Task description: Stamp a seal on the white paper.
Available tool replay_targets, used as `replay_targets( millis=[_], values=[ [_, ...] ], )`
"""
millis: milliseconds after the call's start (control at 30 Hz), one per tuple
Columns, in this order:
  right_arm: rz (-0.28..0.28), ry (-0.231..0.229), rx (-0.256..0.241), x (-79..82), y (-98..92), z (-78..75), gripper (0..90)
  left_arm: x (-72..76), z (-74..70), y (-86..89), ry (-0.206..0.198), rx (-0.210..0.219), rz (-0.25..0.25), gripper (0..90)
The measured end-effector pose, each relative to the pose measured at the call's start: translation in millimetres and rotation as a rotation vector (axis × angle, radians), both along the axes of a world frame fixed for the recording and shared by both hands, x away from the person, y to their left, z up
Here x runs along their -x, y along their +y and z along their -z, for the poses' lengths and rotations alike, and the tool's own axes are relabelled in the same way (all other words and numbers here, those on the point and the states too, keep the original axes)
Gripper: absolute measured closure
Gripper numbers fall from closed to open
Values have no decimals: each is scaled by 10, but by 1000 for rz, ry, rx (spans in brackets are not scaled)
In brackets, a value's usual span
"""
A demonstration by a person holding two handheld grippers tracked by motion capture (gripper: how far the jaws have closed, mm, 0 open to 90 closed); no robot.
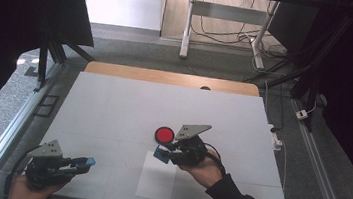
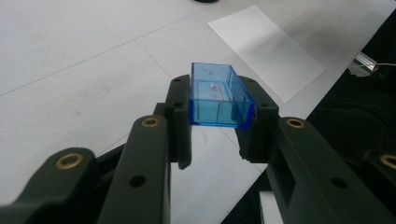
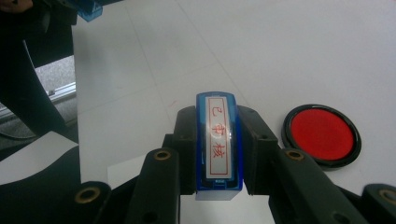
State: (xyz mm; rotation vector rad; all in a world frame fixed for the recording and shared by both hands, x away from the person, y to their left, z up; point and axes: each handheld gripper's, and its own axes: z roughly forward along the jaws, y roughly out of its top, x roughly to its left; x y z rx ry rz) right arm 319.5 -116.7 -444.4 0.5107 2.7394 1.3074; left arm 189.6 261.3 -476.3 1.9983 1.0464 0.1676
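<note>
My left gripper is shut on a clear blue stamp cap, held just above the table at the near left. My right gripper is shut on a blue stamp whose white label with red characters faces the camera; in the high view this stamp hangs near the table's middle. A round red ink pad in a black rim lies just beyond the right gripper, and to its right in the right gripper view. A white sheet of paper lies under and in front of the right hand.
The white table top has a wooden strip along its far edge. A metal rail runs along the left side. Beyond the table stand desk legs and cables on the floor. The paper also shows in the left gripper view.
</note>
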Motion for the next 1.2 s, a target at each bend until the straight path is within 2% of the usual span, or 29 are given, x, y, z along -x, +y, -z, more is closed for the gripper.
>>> replay_targets(
  millis=[233,333,667,1200],
  values=[
    [-21,7,40,47,16,103,716,-2,0,-1,1,-1,2,684],
    [-37,-2,74,77,41,140,715,-2,0,-2,1,-2,2,684],
    [-84,-13,141,107,113,296,716,-1,0,-3,1,-3,3,684],
    [-97,-16,177,95,160,479,716,-1,1,-2,1,-2,6,684]
  ],
)
